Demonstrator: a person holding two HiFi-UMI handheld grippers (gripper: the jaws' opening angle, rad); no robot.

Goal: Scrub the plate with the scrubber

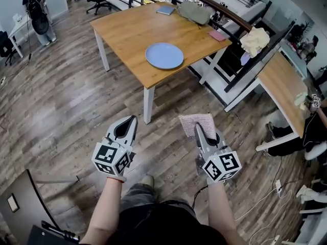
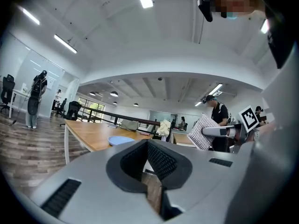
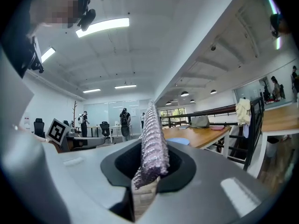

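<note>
A light blue plate (image 1: 164,55) lies on the wooden table (image 1: 127,32), near its front corner; it also shows as the plate (image 2: 120,140) and the plate (image 3: 180,141) far off in both gripper views. My right gripper (image 1: 197,126) is shut on a pinkish knitted scrubber (image 1: 197,121), which stands up between its jaws as the scrubber (image 3: 153,141). My left gripper (image 1: 127,122) is shut with nothing in it. Both are held over the wood floor, well short of the table. The right gripper (image 2: 219,131) with its scrubber (image 2: 203,132) appears in the left gripper view.
On the table's far side lie a grey bag (image 1: 194,11), a blue notebook (image 1: 165,9) and a pink pad (image 1: 218,35). A black railing (image 1: 240,22) with a cloth (image 1: 254,41) runs behind it. A second desk (image 1: 283,88) stands at right. People stand at far left (image 1: 38,9).
</note>
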